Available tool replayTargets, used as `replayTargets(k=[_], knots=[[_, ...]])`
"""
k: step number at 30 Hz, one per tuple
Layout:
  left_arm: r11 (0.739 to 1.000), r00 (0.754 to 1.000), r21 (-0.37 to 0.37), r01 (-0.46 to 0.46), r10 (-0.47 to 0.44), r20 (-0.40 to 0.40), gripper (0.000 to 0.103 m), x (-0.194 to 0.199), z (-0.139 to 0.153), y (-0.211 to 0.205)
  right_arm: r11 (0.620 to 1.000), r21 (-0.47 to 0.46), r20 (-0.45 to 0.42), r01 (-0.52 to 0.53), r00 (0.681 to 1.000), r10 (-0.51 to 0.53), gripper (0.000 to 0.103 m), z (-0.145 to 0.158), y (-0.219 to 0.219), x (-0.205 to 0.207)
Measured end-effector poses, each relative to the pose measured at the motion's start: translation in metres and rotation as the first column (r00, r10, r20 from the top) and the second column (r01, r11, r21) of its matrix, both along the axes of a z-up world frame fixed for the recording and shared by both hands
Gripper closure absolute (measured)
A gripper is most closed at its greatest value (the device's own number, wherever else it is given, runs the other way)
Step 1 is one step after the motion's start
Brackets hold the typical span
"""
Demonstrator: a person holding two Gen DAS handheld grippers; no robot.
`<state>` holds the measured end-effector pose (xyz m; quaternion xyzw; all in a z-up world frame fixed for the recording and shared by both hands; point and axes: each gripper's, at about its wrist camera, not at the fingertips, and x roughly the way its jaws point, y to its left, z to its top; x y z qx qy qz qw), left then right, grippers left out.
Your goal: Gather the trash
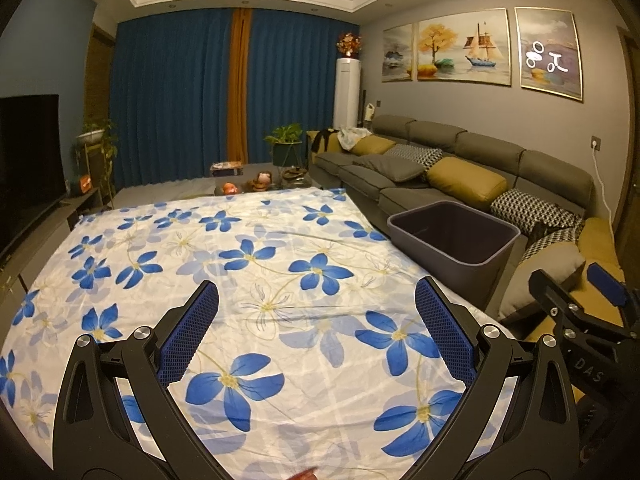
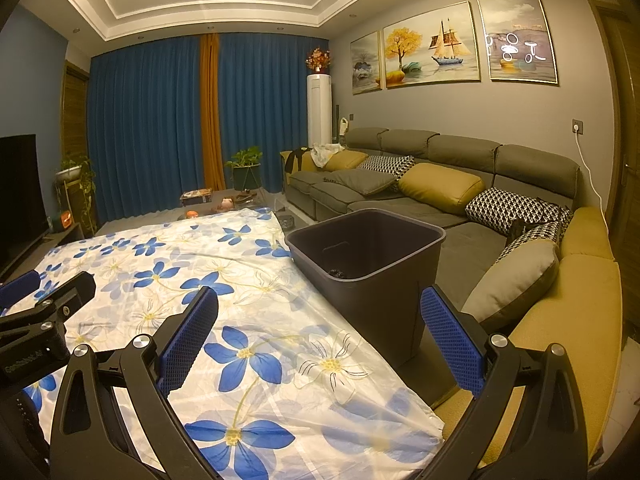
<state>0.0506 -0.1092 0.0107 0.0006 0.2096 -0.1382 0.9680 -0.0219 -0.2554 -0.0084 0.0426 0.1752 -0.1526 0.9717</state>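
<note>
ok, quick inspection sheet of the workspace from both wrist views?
Surface: floral cloth covers the table; no trash seen on it.
Job's things: grey bin beside the table's right edge, something small and dark at its bottom.
Clutter: nothing seen on the cloth.
Grippers: left gripper open, empty; right gripper open, empty.
Cables: white cable from wall socket behind sofa.
Surroundings: curtains, TV.

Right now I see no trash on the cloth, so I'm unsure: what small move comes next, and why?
Probably sweep both cameras around for leftover trash. The floral cloth shows nothing loose, the left gripper and right gripper are open and empty, and the bin already holds something dark at its bottom.
</note>
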Motion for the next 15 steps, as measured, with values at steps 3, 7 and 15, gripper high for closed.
replayTargets(k=[3, 7, 15], knots=[[1.0, 1.0, -0.006, -0.007, 0.007, -0.003, 0.007, 0.0003, -0.0012, 0.0022, 1.0, -0.001, 0.0, 0.0, 1.0, 0.0, 0.006, -0.0002, -0.0001, 0.0], [1.0, 1.0, -0.003, 0.0, 0.0, -0.015, 0.014, 0.0021, -0.0032, 0.0035, 1.0, 0.001, 0.0, -0.001, 1.0, 0.001, 0.006, -0.0005, -0.0002, -0.0006], [1.0, 1.0, 0.0, -0.01, 0.01, -0.008, 0.014, 0.002, -0.0043, 0.0055, 1.0, 0.001, 0.0, 0.001, 1.0, -0.001, 0.006, -0.0004, 0.0, -0.0005]])
